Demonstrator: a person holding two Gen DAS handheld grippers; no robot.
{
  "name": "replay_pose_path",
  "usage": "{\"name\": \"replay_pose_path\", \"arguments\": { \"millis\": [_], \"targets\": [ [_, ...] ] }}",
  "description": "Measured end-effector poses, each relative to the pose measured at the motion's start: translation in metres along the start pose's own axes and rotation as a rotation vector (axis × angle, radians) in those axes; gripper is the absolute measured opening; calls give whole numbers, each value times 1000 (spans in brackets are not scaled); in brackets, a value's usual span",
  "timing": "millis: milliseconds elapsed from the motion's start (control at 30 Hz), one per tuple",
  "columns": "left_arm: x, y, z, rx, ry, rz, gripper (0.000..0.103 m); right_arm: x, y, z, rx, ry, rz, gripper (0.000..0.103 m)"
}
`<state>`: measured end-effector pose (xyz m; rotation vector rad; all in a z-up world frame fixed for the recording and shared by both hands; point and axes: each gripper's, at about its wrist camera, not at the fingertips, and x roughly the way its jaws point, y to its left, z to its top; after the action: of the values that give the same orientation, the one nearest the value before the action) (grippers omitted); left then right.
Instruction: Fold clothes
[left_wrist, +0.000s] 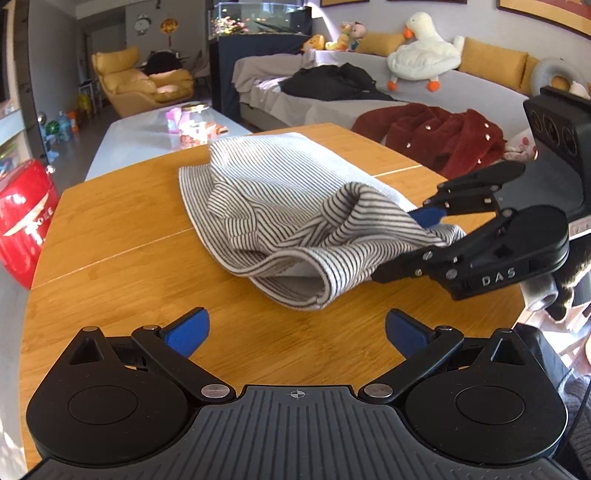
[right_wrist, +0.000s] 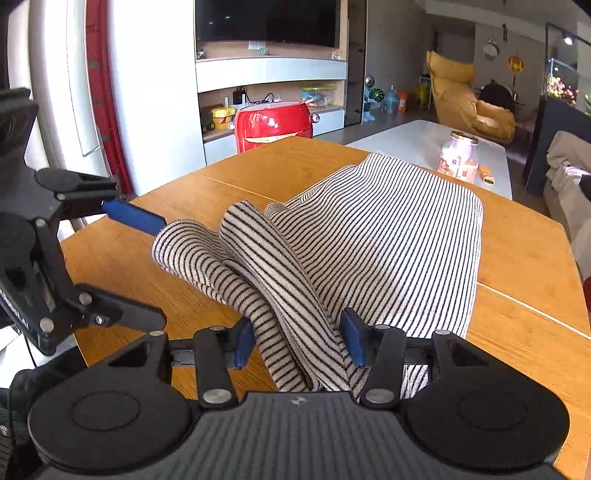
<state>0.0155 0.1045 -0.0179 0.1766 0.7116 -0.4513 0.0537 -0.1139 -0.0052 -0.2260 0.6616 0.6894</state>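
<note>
A black-and-white striped garment lies partly folded on the wooden table. One rolled end of it is lifted toward the right. My right gripper comes in from the right, and its fingers clamp that bunched end. In the right wrist view the striped garment runs between the blue pads of my right gripper, shut on the fabric. My left gripper hovers over bare wood near the table's front edge, open wide and holding nothing. The right wrist view shows the left gripper open beside the rolled end.
A red appliance stands past the table's left edge. Behind the table is a white coffee table with a jar. A grey sofa carries a red coat, a dark garment and a plush goose.
</note>
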Motion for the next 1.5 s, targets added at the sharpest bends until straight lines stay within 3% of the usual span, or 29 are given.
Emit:
{"name": "replay_pose_path", "arguments": {
  "millis": [167,233,300,467,533,567,633,700,833,1100,1200,1333,1467,1500],
  "targets": [
    [24,-3,-2,26,28,126,103,-3,18,-9,-134,-9,-62,56],
    [27,-1,3,15,10,172,103,-2,29,-14,-227,-19,-116,73],
    [27,9,10,-44,0,156,103,1,43,-22,-349,-30,-182,81],
    [29,21,19,-124,2,134,103,16,65,-33,-589,-67,-353,82],
    [29,23,18,-148,-4,125,103,24,67,-32,-649,-70,-373,74],
    [28,25,18,-161,-9,119,103,28,68,-31,-677,-65,-368,67],
    [23,29,17,-185,-25,106,103,26,68,-24,-655,-41,-338,31],
    [8,33,15,-188,-70,87,103,23,68,-15,-613,-12,-304,28],
    [12,38,24,-123,-77,70,103,-14,72,-1,-568,36,-197,27],
    [21,48,42,8,-90,35,103,-61,104,-4,-675,198,-49,27],
    [42,47,45,75,-62,33,103,-90,109,24,-744,176,-15,26],
    [57,56,45,90,-51,-32,103,-129,119,74,-850,97,-16,23],
    [69,69,42,76,-32,-88,103,-94,87,112,-809,97,28,20],
    [68,75,41,54,-37,-100,103,-78,75,117,-788,94,31,12]
  ]
}}
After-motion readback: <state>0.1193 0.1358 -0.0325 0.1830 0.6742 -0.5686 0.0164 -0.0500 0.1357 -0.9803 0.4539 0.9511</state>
